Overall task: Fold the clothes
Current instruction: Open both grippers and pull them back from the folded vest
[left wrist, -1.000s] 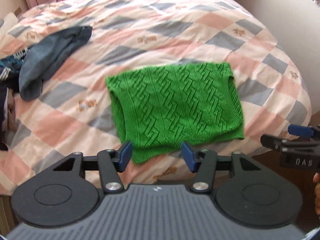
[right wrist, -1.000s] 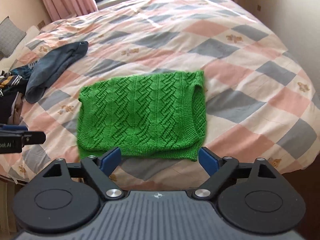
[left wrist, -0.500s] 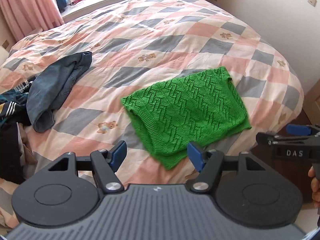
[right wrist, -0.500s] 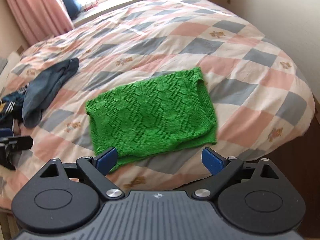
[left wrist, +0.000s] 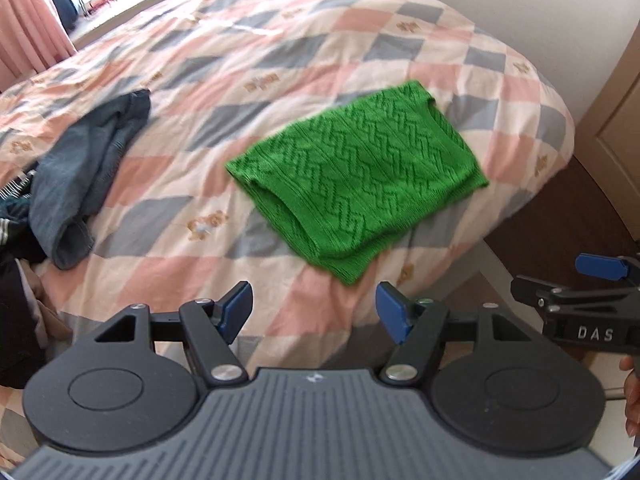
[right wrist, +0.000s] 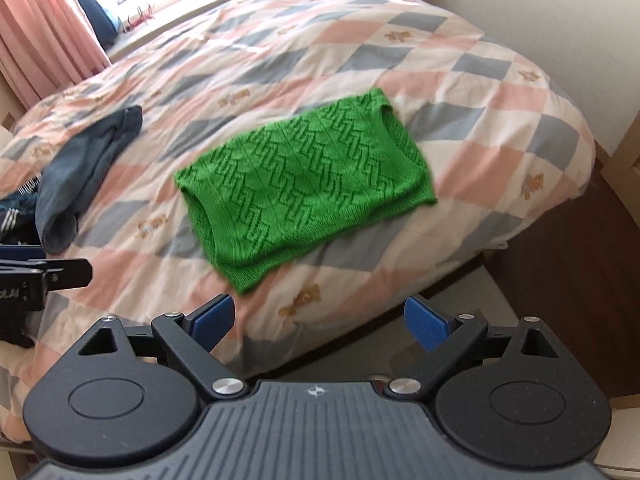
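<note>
Both grippers pull back, fingers wide and empty: left gripper (left wrist: 314, 312), right gripper (right wrist: 320, 322). Folded green knit sweater (left wrist: 356, 184) sits mid-frame; next, reach upper left for the blue-grey garment (left wrist: 86, 168).

A checked pink-and-grey quilt (right wrist: 460, 92) covers the bed; pink curtains (right wrist: 44, 36) hang beyond its far left corner by the window.

The folded sweater (left wrist: 356, 176) is bright green with a zigzag cable-knit pattern, lying on a quilt (left wrist: 280, 36) checked in pink, grey and cream diamonds with small tan bear motifs. To the left lies a slate-blue garment (left wrist: 84, 168), and pink curtains (right wrist: 44, 36) hang at far left. Both grippers are black with blue fingertips (right wrist: 424, 326).
</note>
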`<action>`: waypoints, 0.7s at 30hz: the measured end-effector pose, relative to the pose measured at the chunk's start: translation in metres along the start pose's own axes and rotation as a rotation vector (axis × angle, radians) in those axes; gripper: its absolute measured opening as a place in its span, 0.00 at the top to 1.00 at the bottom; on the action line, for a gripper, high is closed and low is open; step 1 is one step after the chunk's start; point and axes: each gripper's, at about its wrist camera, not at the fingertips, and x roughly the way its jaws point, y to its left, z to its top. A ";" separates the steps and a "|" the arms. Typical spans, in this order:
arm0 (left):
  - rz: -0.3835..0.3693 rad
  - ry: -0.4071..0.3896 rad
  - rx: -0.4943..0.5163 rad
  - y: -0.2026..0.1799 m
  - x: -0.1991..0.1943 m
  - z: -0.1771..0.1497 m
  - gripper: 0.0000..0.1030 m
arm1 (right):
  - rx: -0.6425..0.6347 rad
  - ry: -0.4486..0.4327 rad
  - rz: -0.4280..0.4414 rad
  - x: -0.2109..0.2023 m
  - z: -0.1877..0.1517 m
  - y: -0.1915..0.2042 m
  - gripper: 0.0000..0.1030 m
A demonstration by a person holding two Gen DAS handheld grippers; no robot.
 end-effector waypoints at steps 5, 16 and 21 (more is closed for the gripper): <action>-0.012 0.016 -0.007 -0.005 0.017 0.013 0.37 | -0.052 -0.001 -0.023 0.011 0.016 -0.005 0.09; 0.023 -0.056 -0.002 0.020 0.071 0.025 0.36 | -0.200 -0.011 -0.026 0.057 0.040 -0.014 0.08; 0.074 -0.044 0.154 0.045 0.098 0.024 0.36 | -0.187 0.022 0.009 0.073 0.035 -0.006 0.08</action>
